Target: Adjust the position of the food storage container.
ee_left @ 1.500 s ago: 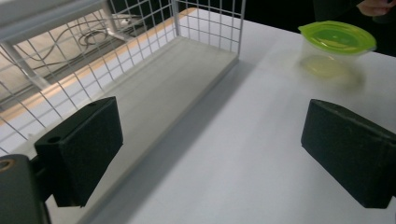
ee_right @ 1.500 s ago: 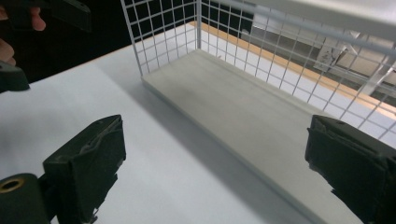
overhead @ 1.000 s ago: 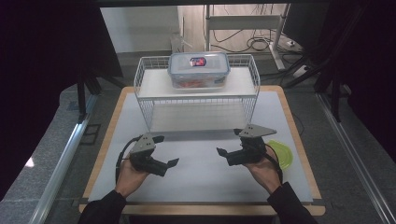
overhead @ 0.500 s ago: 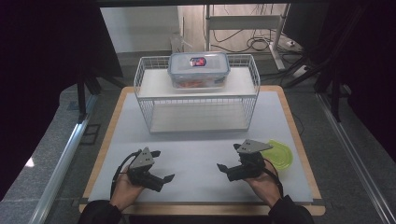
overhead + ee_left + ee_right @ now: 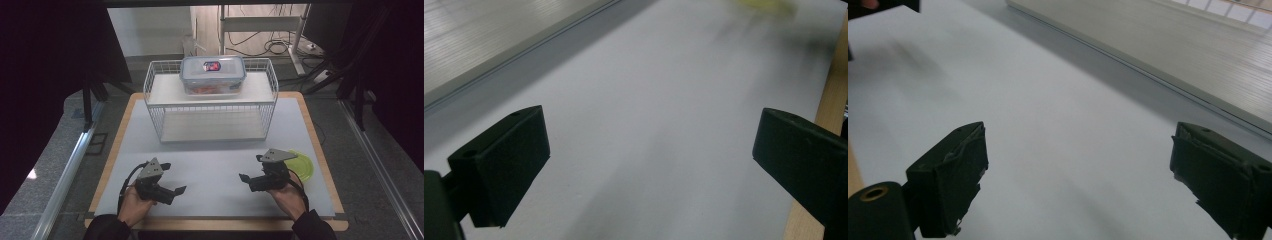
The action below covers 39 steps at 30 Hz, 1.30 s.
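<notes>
Resting low at the near table edge, left gripper (image 5: 172, 192) and right gripper (image 5: 248, 180) have drawn back, jaws spread, empty. Nearest thing, flat yellow-green round lid (image 5: 303, 165), lies just right of right gripper. Clear lidded plastic food box (image 5: 213, 75) sits atop white wire rack (image 5: 161, 127), far side. Likely idle.

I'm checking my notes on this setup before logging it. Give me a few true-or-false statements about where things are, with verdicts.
1. The lidded plastic container sits on top of the white wire rack. True.
2. The left gripper is shut on the container. False: its jaws are wide apart, over bare table mat.
3. The green plate lies by the right gripper. True.
4. The right gripper holds the plate. False: its jaws are open and empty.
</notes>
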Tool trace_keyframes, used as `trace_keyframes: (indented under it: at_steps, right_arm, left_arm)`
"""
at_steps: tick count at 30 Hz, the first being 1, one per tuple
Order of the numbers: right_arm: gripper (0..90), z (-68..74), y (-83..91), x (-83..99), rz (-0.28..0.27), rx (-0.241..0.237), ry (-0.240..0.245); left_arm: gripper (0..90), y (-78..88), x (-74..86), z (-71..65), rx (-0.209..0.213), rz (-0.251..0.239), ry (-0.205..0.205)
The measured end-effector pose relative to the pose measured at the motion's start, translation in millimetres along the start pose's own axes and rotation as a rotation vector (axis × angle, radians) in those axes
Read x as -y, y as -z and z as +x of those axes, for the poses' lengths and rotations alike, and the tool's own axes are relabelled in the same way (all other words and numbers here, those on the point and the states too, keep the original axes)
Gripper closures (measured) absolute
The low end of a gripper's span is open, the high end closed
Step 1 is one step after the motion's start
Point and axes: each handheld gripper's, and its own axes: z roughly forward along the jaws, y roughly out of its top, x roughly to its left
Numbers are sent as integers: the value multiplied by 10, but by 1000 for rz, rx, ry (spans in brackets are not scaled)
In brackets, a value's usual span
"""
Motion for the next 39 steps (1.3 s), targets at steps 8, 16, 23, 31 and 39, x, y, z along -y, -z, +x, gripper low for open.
trace_keyframes:
  at_steps: [8, 16, 23, 31, 39]
  right_arm:
    - [24, -112, 25, 10, 34, 82, -31]
    - [160, -267, 152, 3, 20, 131, -90]
    - [629, -450, 327, 42, 45, 152, -99]
    - [900, -626, 528, 86, 13, 221, -106]
    - [900, -854, 689, 201, -13, 300, -210]
  left_arm:
    - [21, -13, 5, -2, -8, 13, -10]
    - [27, -26, 14, 7, -33, 38, -17]
    - [34, -13, 11, 18, -33, 29, 0]
    - [34, -22, 12, 15, -32, 36, -5]
    - [36, -15, 7, 13, -38, 31, -5]
